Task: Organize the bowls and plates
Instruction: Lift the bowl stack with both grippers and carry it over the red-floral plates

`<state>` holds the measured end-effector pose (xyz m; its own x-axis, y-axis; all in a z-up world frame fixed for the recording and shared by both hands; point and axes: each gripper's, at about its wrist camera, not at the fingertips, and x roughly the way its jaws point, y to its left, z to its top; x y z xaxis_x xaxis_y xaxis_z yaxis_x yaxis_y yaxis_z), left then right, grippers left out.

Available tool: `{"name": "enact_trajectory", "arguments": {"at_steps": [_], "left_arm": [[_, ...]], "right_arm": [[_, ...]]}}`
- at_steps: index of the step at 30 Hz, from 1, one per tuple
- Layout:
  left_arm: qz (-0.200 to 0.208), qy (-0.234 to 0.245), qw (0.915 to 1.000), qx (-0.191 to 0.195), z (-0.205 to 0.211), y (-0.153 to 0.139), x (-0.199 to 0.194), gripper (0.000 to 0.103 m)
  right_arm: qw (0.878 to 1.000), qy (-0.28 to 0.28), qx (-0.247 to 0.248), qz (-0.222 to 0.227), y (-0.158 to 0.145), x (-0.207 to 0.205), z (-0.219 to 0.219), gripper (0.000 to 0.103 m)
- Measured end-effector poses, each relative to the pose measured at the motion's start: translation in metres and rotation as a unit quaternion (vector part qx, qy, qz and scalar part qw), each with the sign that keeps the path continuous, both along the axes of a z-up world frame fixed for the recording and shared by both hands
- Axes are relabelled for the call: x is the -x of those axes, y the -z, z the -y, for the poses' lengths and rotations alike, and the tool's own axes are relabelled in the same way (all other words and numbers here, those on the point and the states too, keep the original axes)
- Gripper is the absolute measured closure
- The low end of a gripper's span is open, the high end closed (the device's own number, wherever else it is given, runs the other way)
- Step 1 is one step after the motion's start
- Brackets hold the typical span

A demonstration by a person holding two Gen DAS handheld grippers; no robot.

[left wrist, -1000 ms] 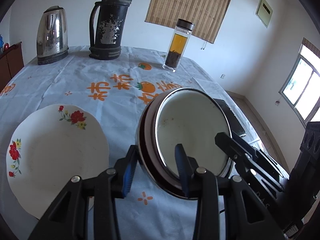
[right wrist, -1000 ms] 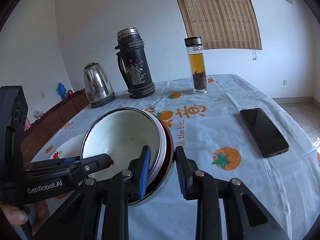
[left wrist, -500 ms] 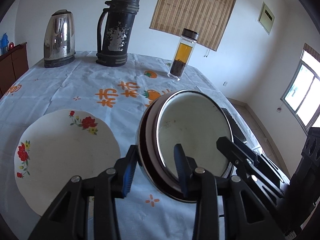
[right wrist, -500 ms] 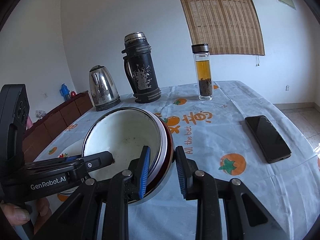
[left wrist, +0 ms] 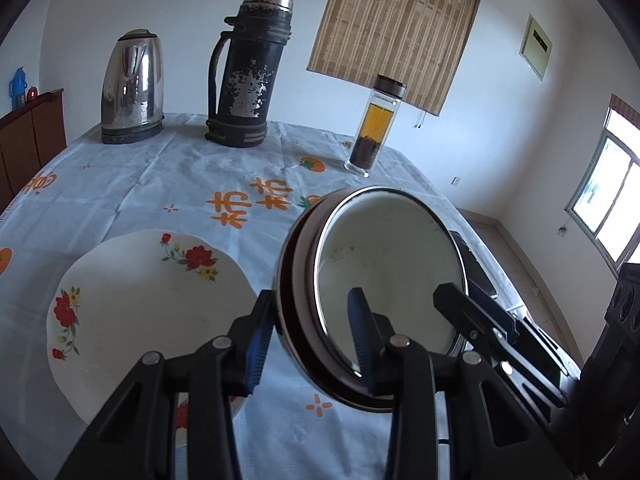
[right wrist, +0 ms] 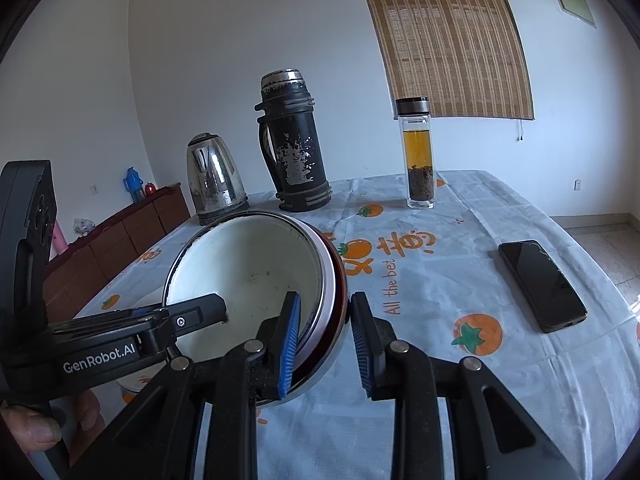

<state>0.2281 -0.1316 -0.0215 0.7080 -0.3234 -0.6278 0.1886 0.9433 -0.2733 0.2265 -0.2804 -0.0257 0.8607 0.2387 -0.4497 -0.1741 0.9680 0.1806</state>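
Both tongs have carried the stacked bowls a little higher off the surface than a second ago, with the kettle and flask now sitting lower in each view. At far left lies a flowered plate, flat on the orange-printed cloth. Just right of it the left tongs are clenched on the near rim of the bowls, one pad outside the dark outer bowl, the other inside the white one. The bowls are tilted, open side toward the cameras, clear of the cloth. The right tongs grip the opposite rim the same way. Behind stand a steel kettle, a worn black flask and a glass tea bottle. A phone lies at right
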Motion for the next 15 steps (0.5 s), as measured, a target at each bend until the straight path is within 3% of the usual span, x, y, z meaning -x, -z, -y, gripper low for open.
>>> {"name": "enact_trajectory", "arguments": {"at_steps": [15], "left_arm": [[0.006, -0.021, 0.9997, 0.004, -0.021, -0.002, 0.004, 0.068]], "right_arm": [[1.0, -0.009, 0.002, 0.002, -0.004, -0.001, -0.021, 0.075]]}}
